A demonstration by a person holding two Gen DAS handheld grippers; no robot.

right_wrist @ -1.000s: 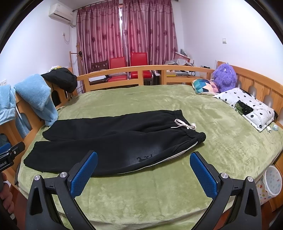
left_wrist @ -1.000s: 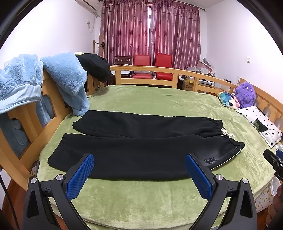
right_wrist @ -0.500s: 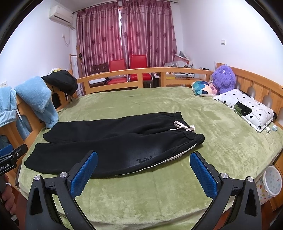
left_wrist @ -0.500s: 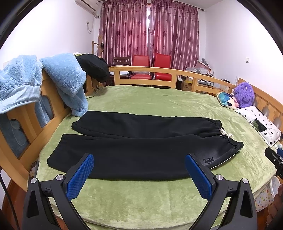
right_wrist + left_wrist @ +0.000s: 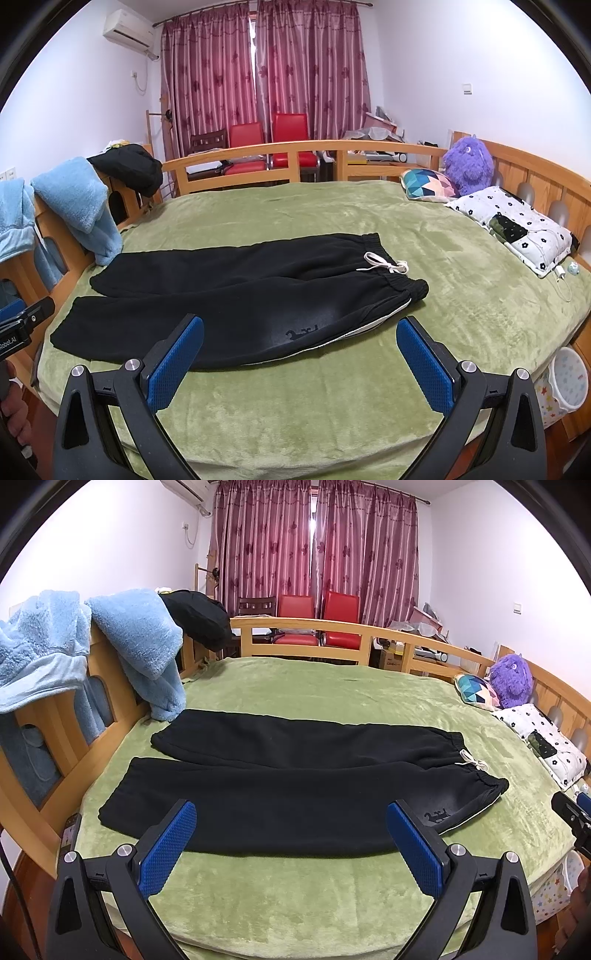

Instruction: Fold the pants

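Black sweatpants (image 5: 295,786) lie flat on the green bedspread (image 5: 332,690), legs side by side, cuffs at the left, waistband with a white drawstring (image 5: 472,762) at the right. They also show in the right wrist view (image 5: 236,306). My left gripper (image 5: 291,823) is open and empty, held in front of the near leg's edge. My right gripper (image 5: 299,339) is open and empty, held in front of the waist end.
A wooden bed rail (image 5: 314,627) runs round the bed. Light blue fleece (image 5: 144,642) and a dark garment (image 5: 199,620) hang on the left rail. A patterned cushion (image 5: 428,184), a purple plush toy (image 5: 469,166) and a white flowered pillow (image 5: 517,225) lie at the right.
Both views have shifted very slightly; the pants have not moved and both grippers stay open.
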